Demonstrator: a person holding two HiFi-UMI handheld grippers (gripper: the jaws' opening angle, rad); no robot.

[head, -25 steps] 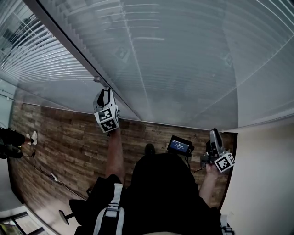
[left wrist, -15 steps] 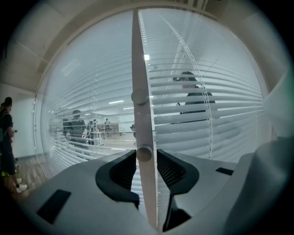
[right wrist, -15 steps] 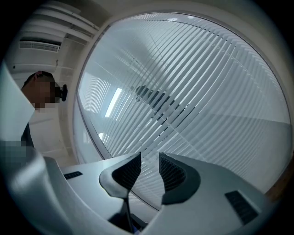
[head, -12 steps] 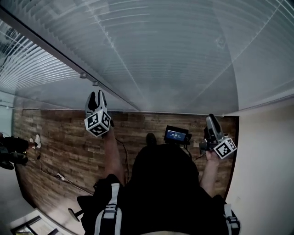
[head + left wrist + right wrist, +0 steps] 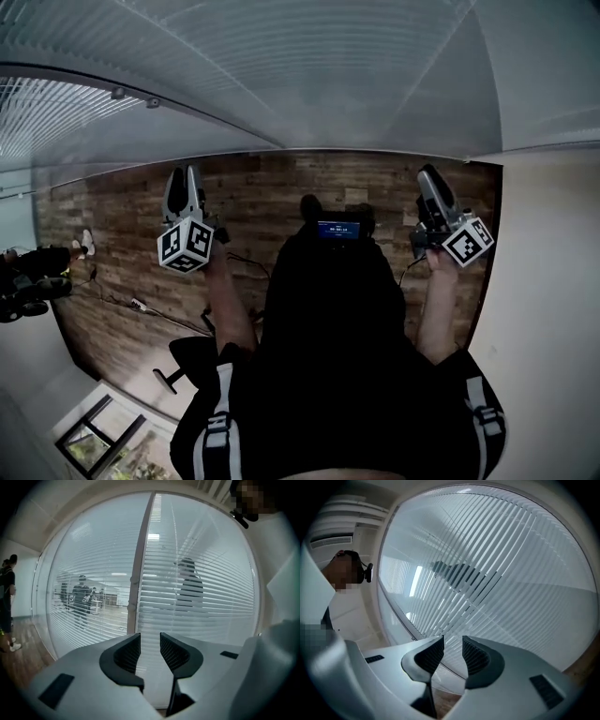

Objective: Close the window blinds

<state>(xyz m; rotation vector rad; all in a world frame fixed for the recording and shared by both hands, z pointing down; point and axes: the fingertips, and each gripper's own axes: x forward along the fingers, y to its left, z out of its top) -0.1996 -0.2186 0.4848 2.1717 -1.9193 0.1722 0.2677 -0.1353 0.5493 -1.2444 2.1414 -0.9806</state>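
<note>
Since the blinds [image 5: 206,597] hang with slats open, we hold left gripper [image 5: 185,174] and right gripper [image 5: 425,176] level toward them, jaws apart and empty, apparently seeking their control.

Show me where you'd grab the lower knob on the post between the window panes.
Probably by its sides: the lower knob juts from the post toward the room, so come straight at it from the room side, one jaw on each side. Its exact shape is too small to tell.
</note>
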